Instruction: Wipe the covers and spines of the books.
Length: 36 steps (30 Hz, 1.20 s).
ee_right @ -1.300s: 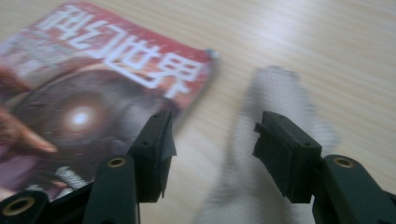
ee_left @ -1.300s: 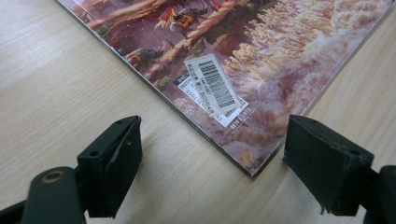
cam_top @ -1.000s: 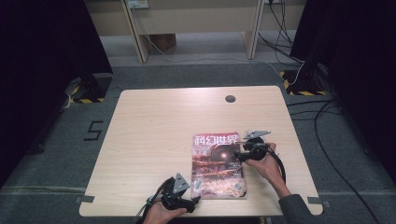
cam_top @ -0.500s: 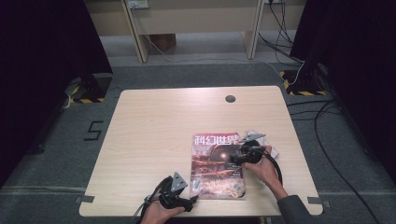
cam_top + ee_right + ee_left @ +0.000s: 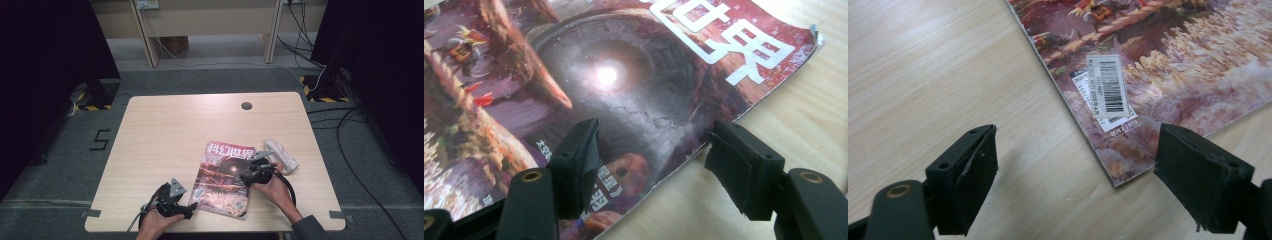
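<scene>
A closed science-fiction magazine (image 5: 224,177), lying flat at lower centre of the wooden table (image 5: 165,135), is being approached by the left gripper (image 5: 186,209) and right gripper (image 5: 248,176), both spread and empty, the right's jaws just widened, with nothing yet lifted.

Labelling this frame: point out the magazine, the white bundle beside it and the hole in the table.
magazine (image 5: 222,182): high view, middle of its cover.
white bundle (image 5: 281,155): high view, middle of the crumpled white thing right of the magazine.
hole (image 5: 246,105): high view, centre of the dark round opening near the table's far edge.
</scene>
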### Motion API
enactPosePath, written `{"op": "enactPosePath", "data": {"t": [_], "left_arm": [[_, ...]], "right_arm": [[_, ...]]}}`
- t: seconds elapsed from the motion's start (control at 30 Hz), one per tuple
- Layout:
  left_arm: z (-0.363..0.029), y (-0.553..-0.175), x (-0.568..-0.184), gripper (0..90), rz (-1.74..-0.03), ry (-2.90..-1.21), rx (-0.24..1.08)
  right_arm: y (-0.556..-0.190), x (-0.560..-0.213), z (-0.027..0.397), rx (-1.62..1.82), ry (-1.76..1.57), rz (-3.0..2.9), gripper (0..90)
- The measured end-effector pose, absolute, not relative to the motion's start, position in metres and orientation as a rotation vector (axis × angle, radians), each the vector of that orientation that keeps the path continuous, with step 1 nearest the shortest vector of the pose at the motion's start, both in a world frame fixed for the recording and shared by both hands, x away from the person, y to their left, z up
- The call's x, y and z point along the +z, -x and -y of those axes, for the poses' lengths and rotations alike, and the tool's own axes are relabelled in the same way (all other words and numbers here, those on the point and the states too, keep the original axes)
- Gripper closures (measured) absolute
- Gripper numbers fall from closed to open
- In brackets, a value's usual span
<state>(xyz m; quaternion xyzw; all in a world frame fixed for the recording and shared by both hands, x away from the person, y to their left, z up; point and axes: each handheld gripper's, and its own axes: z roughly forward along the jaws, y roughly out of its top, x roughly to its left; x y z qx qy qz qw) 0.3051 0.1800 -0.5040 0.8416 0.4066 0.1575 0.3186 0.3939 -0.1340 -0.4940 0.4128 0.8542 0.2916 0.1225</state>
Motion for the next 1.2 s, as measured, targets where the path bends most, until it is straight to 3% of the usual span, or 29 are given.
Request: {"op": "enactPosePath", "data": {"t": [0.23,0.37,0.53,0.9,1.2], "left_arm": [[-0.195,-0.317,-0.503,16.3,-1.131,-2.205,0.451],[-0.197,-0.318,-0.502,18.3,-1.143,-2.191,0.472],[-0.191,-0.308,-0.499,21.4,-1.112,-2.161,0.427],[-0.17,-0.291,-0.5,23.1,-1.078,-2.107,0.268],[-0.162,-0.289,-0.503,23.1,-1.073,-2.104,0.246]], "right_arm": [[-0.387,-0.495,0.13,0.867,-1.232,-2.507,36.2],[-0.388,-0.493,0.135,0.889,-1.236,-2.516,41.7],[-0.394,-0.487,0.142,0.938,-1.232,-2.47,41.4],[-0.435,-0.482,0.142,0.981,-1.192,-2.405,39.9],[-0.468,-0.485,0.133,0.977,-1.198,-2.415,39.1]]}}
